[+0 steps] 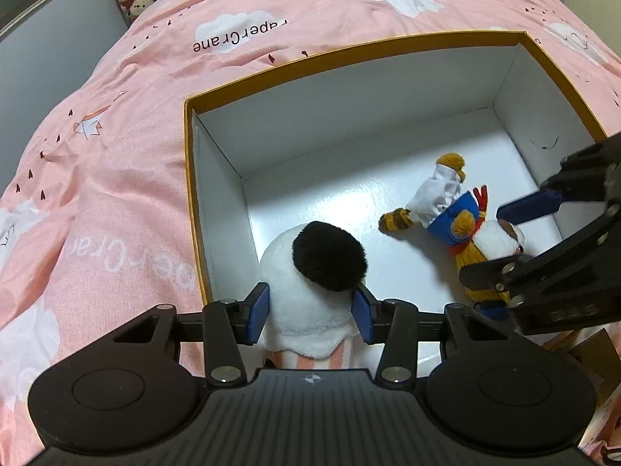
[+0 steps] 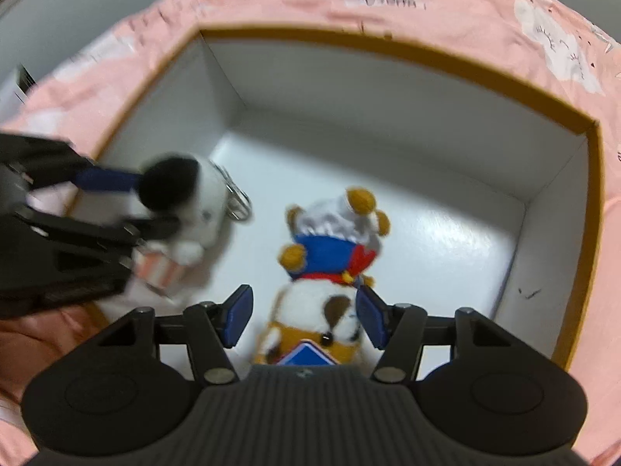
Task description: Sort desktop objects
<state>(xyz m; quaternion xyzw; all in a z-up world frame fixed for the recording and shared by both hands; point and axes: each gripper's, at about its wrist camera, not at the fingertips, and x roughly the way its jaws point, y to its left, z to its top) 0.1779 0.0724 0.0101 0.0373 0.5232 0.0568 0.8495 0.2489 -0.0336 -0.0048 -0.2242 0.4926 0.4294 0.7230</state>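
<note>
Looking down into an open cardboard box point(image 1: 392, 44) with a mustard rim and white inside, set on a pink quilt point(image 1: 116, 147) printed with clouds, I have both grippers over its floor. My left gripper point(image 1: 310, 308) has its blue pads hugging the flanks of a round white plush with a black ear point(image 1: 310, 279); the pads sit against the fur on both sides, so I read it as a soft pinch, though how firmly they press I cannot tell. That toy is at the box's near left corner, its pink-striped base toward my hand and its head pointing away. My right gripper point(image 2: 304, 314) stands with its jaws spread: the brown and white dog plush in a blue outfit point(image 2: 330, 268) lies on the floor between the pads, one pad close to its head and the other clear of it, so nothing is gripped. The dog's long axis runs straight away from that gripper, head nearest, feet toward the far wall. The two toys lie side by side, near each other but apart, each directly below its own hand. My judgement: the dog is delivered, and the white plush is next to be let go.
</note>
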